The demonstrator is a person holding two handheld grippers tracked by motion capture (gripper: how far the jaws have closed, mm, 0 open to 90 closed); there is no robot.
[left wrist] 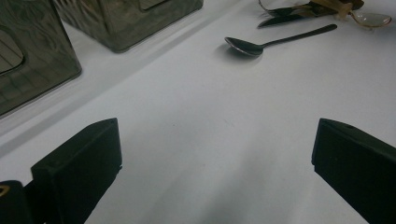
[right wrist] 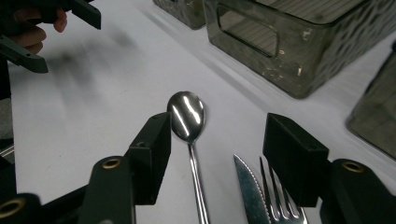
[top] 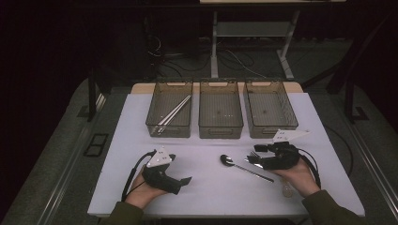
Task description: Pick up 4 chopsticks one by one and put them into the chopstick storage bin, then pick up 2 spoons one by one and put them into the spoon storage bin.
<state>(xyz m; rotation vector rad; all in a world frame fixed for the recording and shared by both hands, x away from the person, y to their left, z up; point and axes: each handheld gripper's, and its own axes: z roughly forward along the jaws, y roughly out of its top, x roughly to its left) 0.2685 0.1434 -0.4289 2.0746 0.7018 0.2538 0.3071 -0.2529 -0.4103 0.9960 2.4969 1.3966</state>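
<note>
At the near edge of the white table (top: 117,140) I have both grippers down low. The job looks like sorting cutlery into the three smoky plastic bins (top: 220,115) at the back, and I judge it barely begun: the left bin (top: 170,108) holds what seem to be a pair of metal chopsticks (top: 174,112), while the middle and right bins look empty. The spoon (right wrist: 187,114), knife (right wrist: 250,191) and fork (right wrist: 279,200) are not yet sorted and lie on the tabletop in front of my right gripper (right wrist: 217,140).

That gripper's jaws stand partly apart, with the spoon's thin handle running between them and no pad touching it. My left gripper (left wrist: 212,154) rests with its jaws wide apart over bare table, with nothing between them.

The spoon is polished steel, its oval bowl mirror-bright, its handle slim and straight. The knife has a serrated edge, and the fork's tines lie beside it. The bins are ribbed and translucent, with cut-out handles.
</note>
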